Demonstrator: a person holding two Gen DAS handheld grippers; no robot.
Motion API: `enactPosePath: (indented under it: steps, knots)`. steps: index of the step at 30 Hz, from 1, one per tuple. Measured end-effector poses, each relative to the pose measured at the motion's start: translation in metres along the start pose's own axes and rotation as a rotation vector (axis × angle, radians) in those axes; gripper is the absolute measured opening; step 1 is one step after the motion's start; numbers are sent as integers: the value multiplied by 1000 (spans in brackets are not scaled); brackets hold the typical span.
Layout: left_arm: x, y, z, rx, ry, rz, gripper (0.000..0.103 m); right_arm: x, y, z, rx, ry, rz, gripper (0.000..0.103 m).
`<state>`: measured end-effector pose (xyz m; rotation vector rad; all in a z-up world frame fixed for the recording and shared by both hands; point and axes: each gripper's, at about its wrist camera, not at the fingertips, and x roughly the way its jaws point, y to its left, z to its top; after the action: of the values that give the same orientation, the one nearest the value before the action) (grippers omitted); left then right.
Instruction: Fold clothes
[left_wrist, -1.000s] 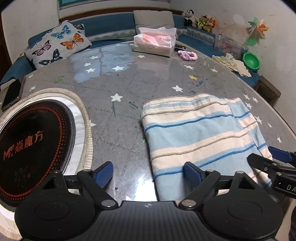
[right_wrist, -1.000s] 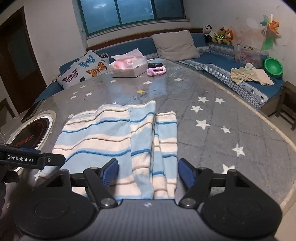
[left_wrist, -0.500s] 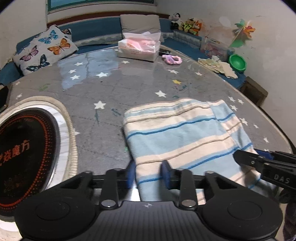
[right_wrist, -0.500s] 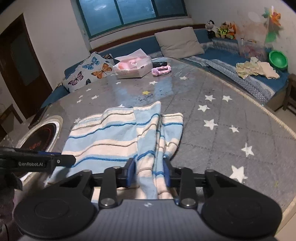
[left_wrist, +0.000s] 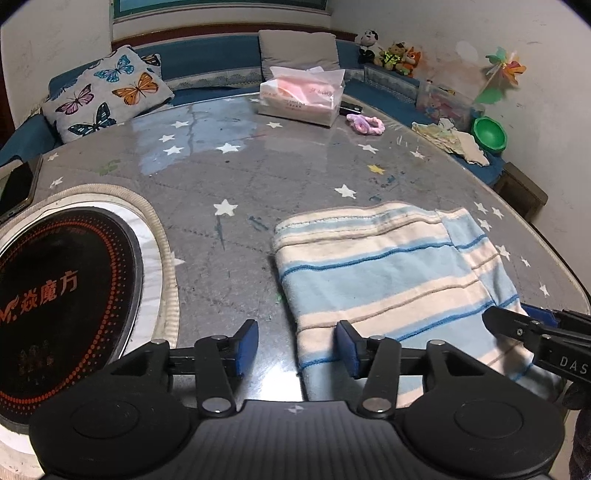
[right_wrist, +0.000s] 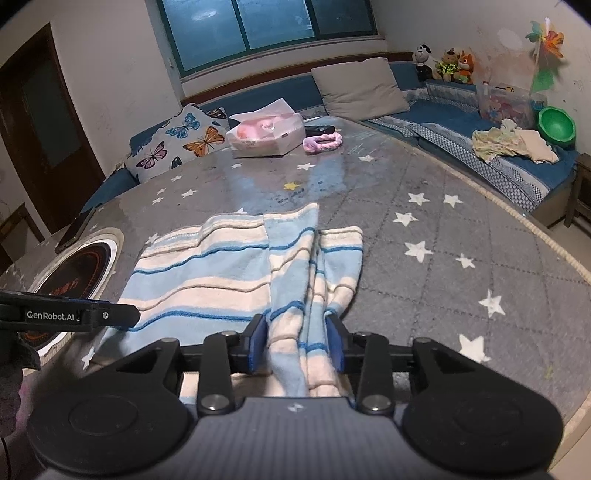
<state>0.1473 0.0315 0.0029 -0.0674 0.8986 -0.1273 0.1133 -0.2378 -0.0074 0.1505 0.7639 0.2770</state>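
The blue-and-cream striped knitted cloth (left_wrist: 388, 273) lies on the grey star-patterned bench (left_wrist: 258, 177). The left gripper (left_wrist: 295, 345) has just been opening, jaws released astride the cloth's near corner. The right gripper (right_wrist: 295, 343) has also been opening, bunched folds between its jaws.

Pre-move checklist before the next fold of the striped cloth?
1. Left gripper pinching the blue-and-cream striped cloth: not ok. Its jaws have just been opening and the cloth corner lies loose between them.
2. Right gripper grip: cannot tell if it is firm. Its jaws have just been opening, but the pads touch the bunched fabric on both sides.
3. Cloth lying flat: not ok. The right side is ridged.
4. Pink tissue box apart from the cloth: ok.
5. Round black cooktop apart from the cloth: ok.
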Motion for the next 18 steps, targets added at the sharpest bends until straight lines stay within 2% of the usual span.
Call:
enactPosePath:
  steps: [7,9,10,14,18]
  knots:
    - [3,-4,2,11,-2,-5,48,0,2,0,-14,-1,-6,37]
    - [3,-6,2,17,-5,-14,37,0,3,-1,-12,-3,-5,32]
    - [3,-7,2,16,-5,-19,25,-1,3,-1,-10,-5,-2,31]
    - [1,-10,2,23,-14,-25,15,-3,4,-1,-12,-15,2,24]
    - [-3,-11,3,24,-28,-30,11,-6,6,0,-19,-27,2,20]
